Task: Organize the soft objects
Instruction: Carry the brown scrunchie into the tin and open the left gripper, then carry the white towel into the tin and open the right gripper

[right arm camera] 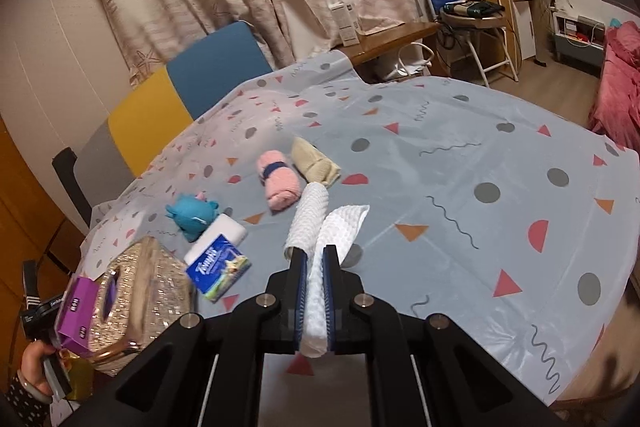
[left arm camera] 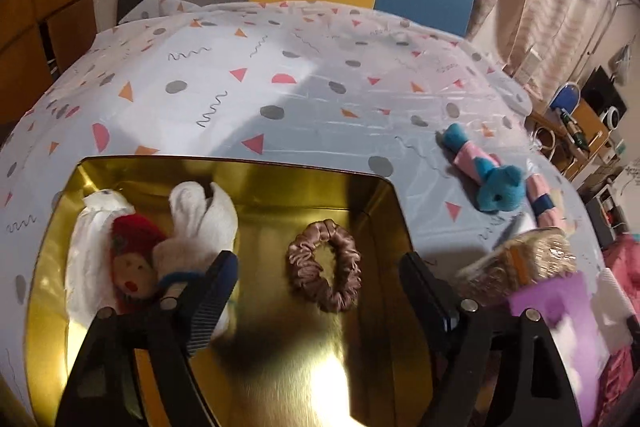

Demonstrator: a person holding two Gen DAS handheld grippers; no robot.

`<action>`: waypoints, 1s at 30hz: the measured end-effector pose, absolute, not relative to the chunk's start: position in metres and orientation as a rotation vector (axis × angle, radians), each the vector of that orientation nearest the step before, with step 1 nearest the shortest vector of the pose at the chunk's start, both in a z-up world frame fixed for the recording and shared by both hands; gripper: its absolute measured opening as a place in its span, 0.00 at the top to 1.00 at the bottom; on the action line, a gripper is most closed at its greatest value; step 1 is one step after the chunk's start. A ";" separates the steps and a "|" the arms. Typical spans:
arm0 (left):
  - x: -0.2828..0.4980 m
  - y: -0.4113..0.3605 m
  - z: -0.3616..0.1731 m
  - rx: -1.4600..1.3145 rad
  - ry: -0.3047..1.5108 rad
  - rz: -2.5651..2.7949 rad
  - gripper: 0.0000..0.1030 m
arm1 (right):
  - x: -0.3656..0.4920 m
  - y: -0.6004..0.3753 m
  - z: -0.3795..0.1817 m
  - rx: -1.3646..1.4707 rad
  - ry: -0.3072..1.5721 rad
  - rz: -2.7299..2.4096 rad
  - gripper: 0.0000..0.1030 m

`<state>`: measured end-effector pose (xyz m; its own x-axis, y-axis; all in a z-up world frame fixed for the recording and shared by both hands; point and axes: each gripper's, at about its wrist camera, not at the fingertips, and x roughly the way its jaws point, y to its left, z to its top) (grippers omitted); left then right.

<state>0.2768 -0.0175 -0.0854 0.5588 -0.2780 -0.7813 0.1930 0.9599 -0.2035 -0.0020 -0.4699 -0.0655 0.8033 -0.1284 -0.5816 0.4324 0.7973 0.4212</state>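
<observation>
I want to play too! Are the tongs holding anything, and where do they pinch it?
The right tongs pinch a rolled white cloth near one end. The left tongs are open and hold nothing.

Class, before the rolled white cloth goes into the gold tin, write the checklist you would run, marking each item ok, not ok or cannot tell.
1. right gripper clamped on white rolled cloth: ok.
2. left gripper open, holding nothing: ok.
3. Bare floor free in gold tin beside scrunchie: ok.
4. Left gripper clear of the drop path: not ok, it hangs over the tin.
5. Cloth's loose flap secured: cannot tell.
</observation>
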 end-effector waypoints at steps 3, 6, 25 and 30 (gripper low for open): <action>0.258 -0.010 -0.074 -0.111 0.908 -0.289 0.10 | 0.001 -0.465 -0.060 0.610 0.549 -0.297 0.94; 0.242 -0.007 -0.066 -0.051 0.899 -0.246 0.08 | 0.000 -0.456 -0.049 0.650 0.524 -0.259 0.94; 0.124 0.108 -0.059 -0.088 0.862 -0.018 0.04 | 0.039 -0.283 0.041 0.560 0.432 0.258 0.93; 0.106 0.143 -0.066 -0.097 0.878 0.055 0.04 | 0.076 -0.192 0.027 0.520 0.516 0.464 0.93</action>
<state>0.1060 0.1426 -0.0661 0.6377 0.0083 -0.7702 -0.0878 0.9942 -0.0620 0.0759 -0.1917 0.0274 0.7735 0.5343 -0.3408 -0.2824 0.7720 0.5695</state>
